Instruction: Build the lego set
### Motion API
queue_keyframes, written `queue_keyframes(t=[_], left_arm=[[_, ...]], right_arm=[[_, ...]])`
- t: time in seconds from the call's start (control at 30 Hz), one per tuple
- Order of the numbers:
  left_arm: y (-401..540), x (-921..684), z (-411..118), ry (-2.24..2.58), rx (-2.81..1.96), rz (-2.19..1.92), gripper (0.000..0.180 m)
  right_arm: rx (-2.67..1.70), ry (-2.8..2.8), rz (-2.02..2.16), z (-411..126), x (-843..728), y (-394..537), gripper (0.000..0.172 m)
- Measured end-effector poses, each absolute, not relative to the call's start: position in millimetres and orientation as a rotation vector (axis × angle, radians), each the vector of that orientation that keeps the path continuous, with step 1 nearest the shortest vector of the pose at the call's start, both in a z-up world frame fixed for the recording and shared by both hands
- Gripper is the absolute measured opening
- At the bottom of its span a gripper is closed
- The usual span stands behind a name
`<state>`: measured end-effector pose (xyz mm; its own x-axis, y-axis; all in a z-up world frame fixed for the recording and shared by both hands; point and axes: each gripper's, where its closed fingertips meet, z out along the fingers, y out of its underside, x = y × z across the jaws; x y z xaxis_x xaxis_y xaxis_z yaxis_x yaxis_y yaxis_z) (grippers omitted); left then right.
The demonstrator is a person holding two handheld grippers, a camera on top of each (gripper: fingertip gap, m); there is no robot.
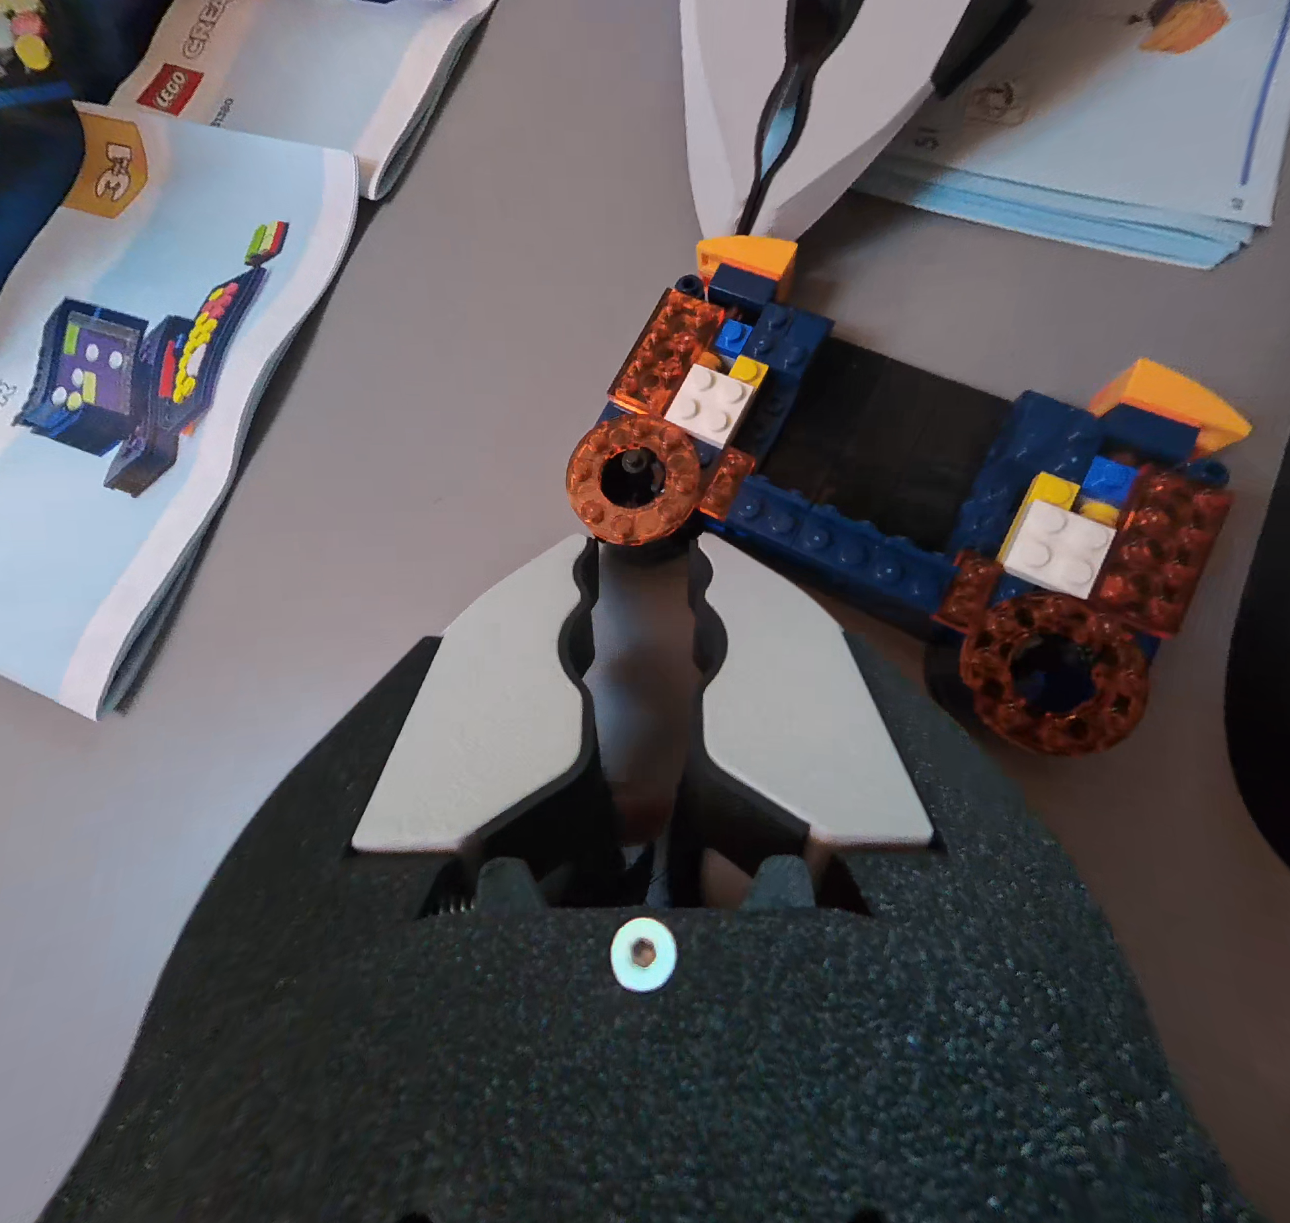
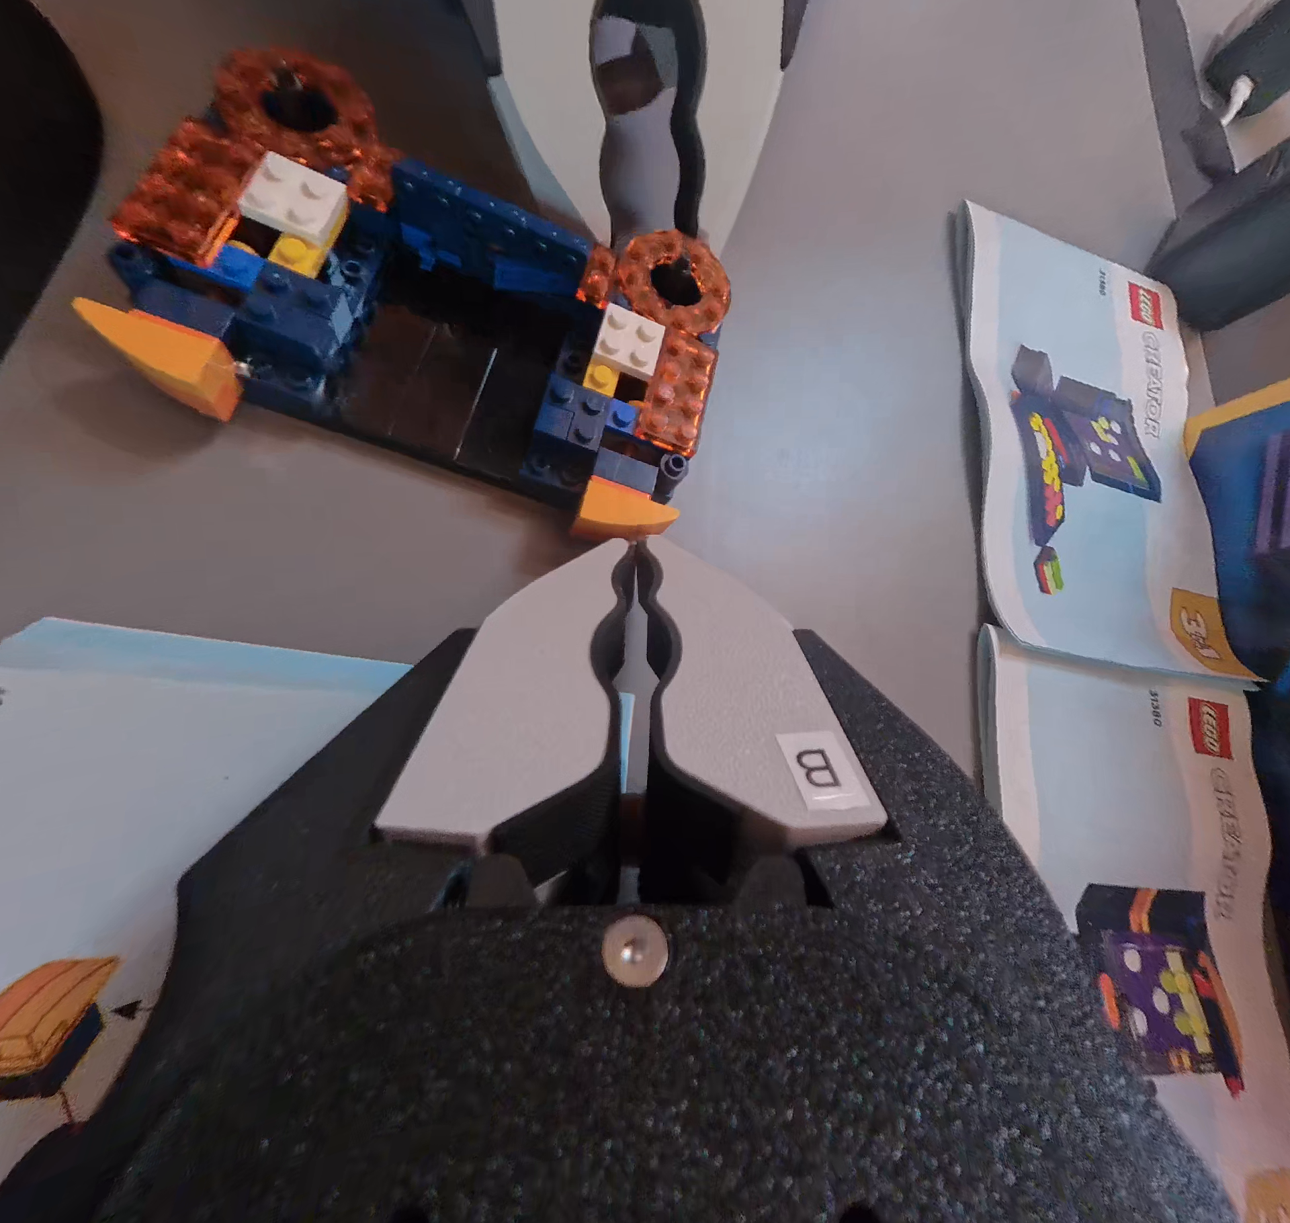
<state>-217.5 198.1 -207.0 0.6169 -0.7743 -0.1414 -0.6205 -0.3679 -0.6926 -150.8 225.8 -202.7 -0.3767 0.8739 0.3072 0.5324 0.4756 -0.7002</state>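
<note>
A brick model (image 1: 872,435) of dark blue, black, white and yellow bricks lies flat on the grey table. It has a clear orange ring at each near corner and an orange wedge at each far corner. My left gripper (image 1: 643,547) is shut on the black round piece (image 1: 642,547) under the left orange ring (image 1: 632,481), one fingertip on each side. My right gripper (image 2: 634,551) is shut, its tips against the edge of an orange wedge (image 2: 621,516). It also shows in the left wrist view (image 1: 750,229), at the wedge (image 1: 747,257). The model also shows in the right wrist view (image 2: 433,366).
Closed instruction booklets (image 1: 174,366) (image 1: 335,51) lie to the left of the model. An open booklet (image 1: 1082,142) lies beyond it, under the right gripper. A second orange ring (image 1: 1054,676) sits at the model's right end. A dark rounded object (image 1: 1263,701) is at the right edge. The grippers' ends are close to 8 cm from one another.
</note>
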Motion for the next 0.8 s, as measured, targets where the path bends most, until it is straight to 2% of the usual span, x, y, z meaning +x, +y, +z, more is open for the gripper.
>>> queue_keyframes(t=[0.17, 0.33, 0.8], left_arm=[[196.9, -217.3, -207.8, 0.99, -2.138, -0.304, 0.023], [198.2, -214.3, -207.5, 1.008, -2.097, -0.315, 0.022], [196.4, -212.3, -206.9, 0.884, -2.144, -0.233, 0.017]], right_arm=[[-1.17, -2.126, 0.599, -194.0, -142.3, 234.2, 0.0], [-1.268, -2.085, 0.987, -189.9, -140.0, 219.9, 0.0], [-1.333, -1.978, 0.897, -195.1, -146.6, 220.0, 0.0]])
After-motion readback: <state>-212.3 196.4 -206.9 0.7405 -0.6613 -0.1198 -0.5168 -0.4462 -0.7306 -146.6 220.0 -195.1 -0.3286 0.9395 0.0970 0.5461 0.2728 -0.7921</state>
